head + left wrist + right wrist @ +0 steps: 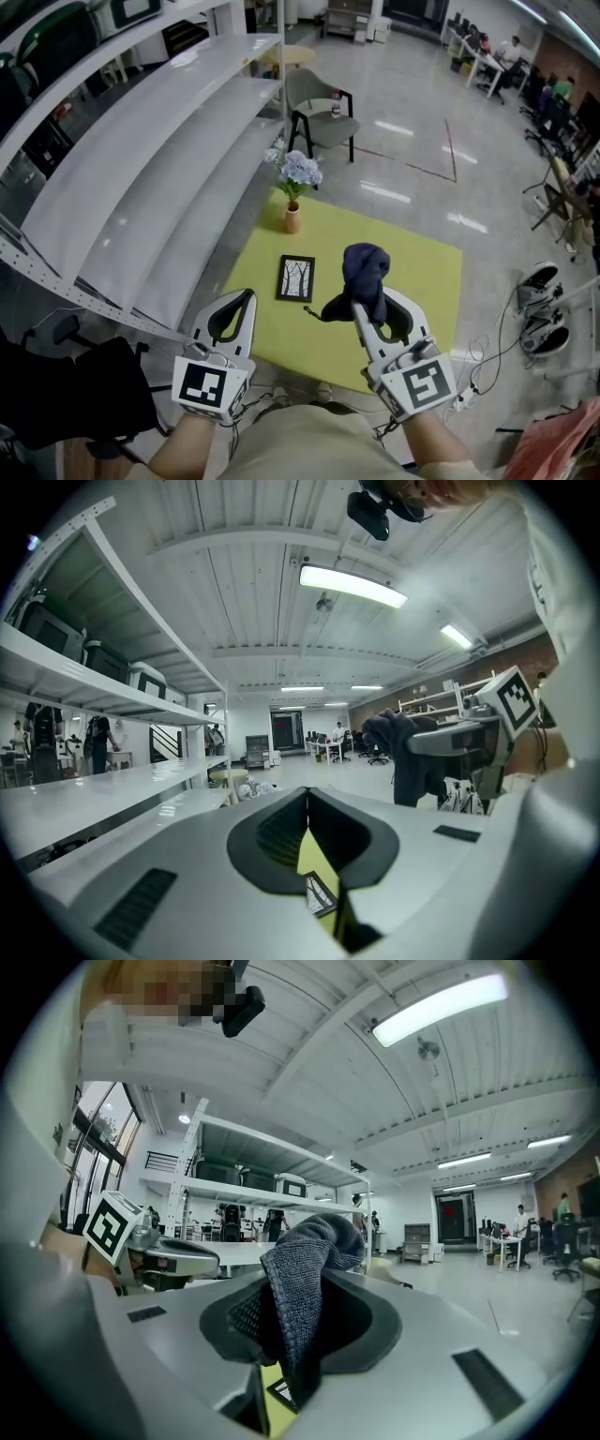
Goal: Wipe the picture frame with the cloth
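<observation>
right gripper [370, 306] clamps cloth [366, 267] | left gripper [240, 300] closed | picture frame [296, 278] on table [417, 272]

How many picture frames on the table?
1. The frame lies flat on the yellow table, nearer than the vase. The cloth in the right gripper hides some table.

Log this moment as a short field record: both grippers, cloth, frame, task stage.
left hand-held gripper: shut, empty
right hand-held gripper: shut on cloth, which bunches up above its jaws
picture frame: flat on yellow table, nothing touching it
vase of flowers: upright, beyond the frame
stage: wiping not yet begun
</observation>
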Motion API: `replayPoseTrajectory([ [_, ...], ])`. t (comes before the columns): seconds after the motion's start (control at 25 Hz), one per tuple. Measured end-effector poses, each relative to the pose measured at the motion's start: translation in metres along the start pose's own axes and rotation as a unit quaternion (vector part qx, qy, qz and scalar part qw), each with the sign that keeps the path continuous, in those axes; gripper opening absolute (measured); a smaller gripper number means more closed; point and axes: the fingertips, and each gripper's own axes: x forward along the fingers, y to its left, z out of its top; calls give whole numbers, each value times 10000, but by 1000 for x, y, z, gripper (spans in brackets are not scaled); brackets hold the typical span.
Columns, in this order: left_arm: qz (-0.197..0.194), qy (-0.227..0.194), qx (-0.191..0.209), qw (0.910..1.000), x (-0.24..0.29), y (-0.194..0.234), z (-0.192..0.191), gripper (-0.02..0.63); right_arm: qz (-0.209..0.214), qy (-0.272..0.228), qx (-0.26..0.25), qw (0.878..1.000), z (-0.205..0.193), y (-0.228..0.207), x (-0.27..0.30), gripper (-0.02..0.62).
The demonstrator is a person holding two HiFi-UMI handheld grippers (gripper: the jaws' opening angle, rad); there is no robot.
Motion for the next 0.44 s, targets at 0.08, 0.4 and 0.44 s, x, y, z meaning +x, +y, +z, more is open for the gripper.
replayPoseTrajectory([
  [0.08,5,-3,-13,10000,1,1,0,8,6,24,-5,10000,-2,0,2,106],
  [0.4,24,95,-6,10000,-2,3,-5,8,-14,50,53,10000,-5,0,2,106],
  [0.44,25,114,0,9999,-2,3,-6,8,-7,27,101,9999,-4,1,2,106],
])
